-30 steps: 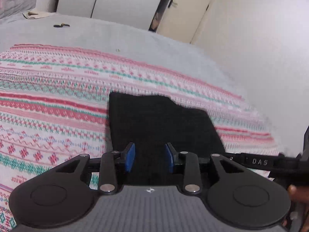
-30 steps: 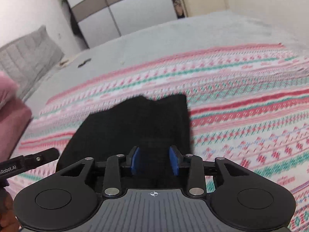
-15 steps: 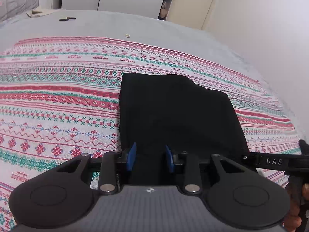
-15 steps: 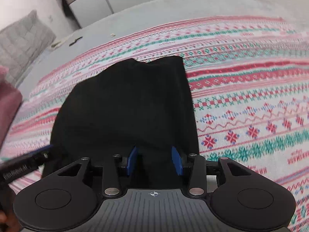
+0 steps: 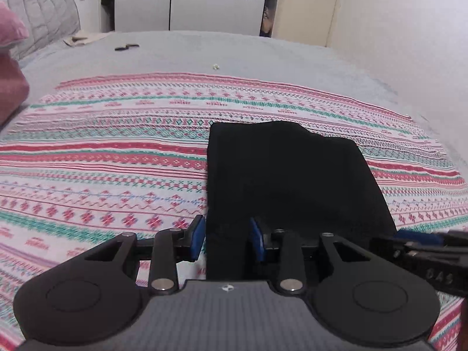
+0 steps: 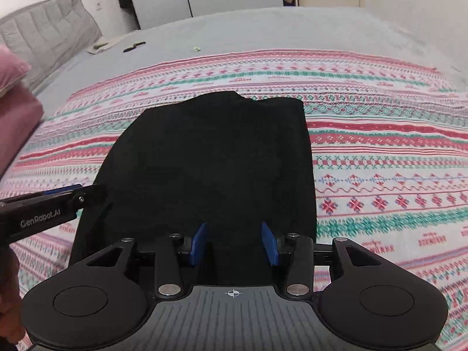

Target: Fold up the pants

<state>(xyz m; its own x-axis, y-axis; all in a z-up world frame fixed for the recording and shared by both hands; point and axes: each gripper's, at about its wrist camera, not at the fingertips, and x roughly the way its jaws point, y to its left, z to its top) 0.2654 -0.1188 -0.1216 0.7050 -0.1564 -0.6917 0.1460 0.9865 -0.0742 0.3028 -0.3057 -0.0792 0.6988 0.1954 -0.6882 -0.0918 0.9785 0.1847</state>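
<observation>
The black pants (image 5: 292, 175) lie folded into a flat block on a striped red, green and white blanket (image 5: 102, 175). My left gripper (image 5: 227, 239) hangs over their near left edge, its jaws opening; cloth lies between the blue pads, unpinched. The right gripper's fingers (image 5: 415, 239) reach in at the near right corner. In the right wrist view the pants (image 6: 210, 152) fill the middle, and my right gripper (image 6: 235, 242) stands open over their near edge. The left gripper (image 6: 73, 196) enters from the left at the cloth's side.
The blanket (image 6: 380, 152) covers a grey bed. Pink pillows (image 5: 8, 58) and a grey padded headboard (image 5: 44, 14) are at the left. A small dark object (image 5: 127, 47) lies on the far sheet. A wardrobe (image 5: 190, 0) and a door (image 5: 304, 5) stand behind.
Both sets of blue pads stand wider apart than a second ago. The left view has swung, so the pants now sit right of its centre. The pants have stayed flat.
</observation>
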